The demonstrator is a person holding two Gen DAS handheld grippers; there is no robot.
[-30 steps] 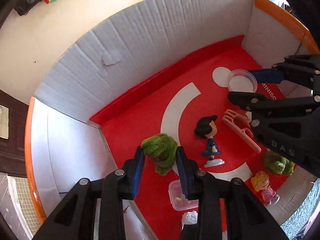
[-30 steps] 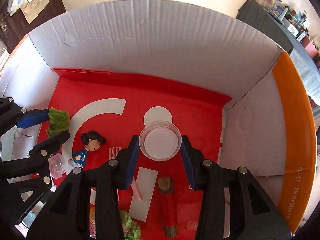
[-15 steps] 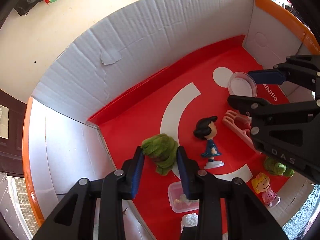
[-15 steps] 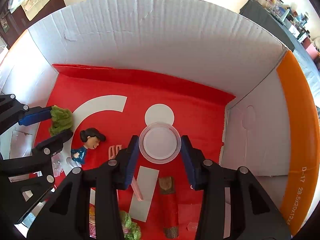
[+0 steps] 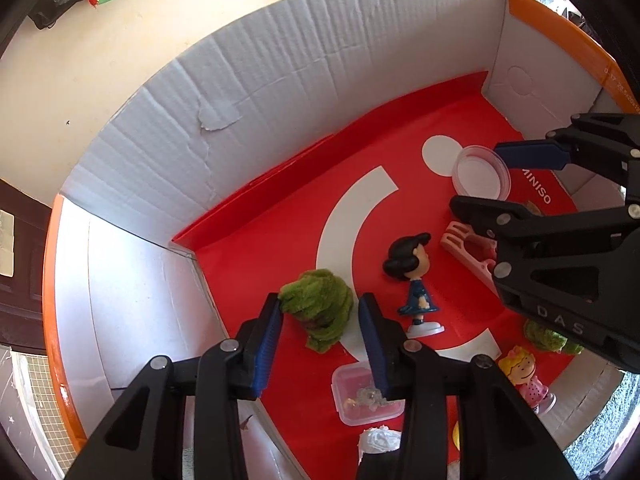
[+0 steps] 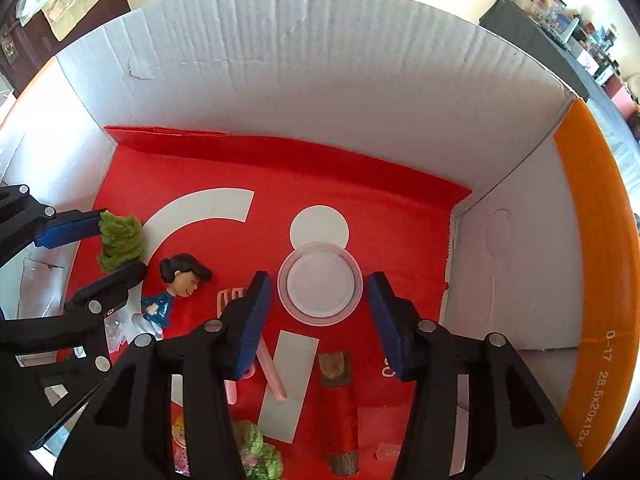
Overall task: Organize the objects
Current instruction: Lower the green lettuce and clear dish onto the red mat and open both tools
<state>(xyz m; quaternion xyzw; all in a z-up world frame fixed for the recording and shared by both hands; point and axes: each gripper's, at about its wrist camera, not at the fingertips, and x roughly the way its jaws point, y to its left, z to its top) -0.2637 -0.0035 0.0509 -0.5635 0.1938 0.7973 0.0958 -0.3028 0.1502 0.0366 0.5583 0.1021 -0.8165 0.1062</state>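
Both grippers reach down into a cardboard box (image 5: 280,80) with a red floor. My left gripper (image 5: 320,308) straddles a green fuzzy tuft (image 5: 316,312) that rests on the floor. Its jaws are opening, and a thin gap shows at the right pad. My right gripper (image 6: 318,282) straddles a clear round dish (image 6: 320,284) lying flat on the floor. Those jaws are opening too, with red floor showing on both sides of the dish. In each wrist view the other gripper also shows: the right gripper (image 5: 478,180) and the left gripper (image 6: 120,246).
A dark-haired figurine (image 5: 416,280) in a blue dress stands between the grippers, beside a pink comb (image 5: 468,248). A blond figurine (image 5: 524,376), a second green tuft (image 5: 544,336) and a small clear box (image 5: 364,396) lie nearer. A red roll (image 6: 340,392) lies under the right gripper.
Both pairs of jaws have widened. The left pads have come off the green tuft and the right pads off the clear dish; both things stay on the red floor.
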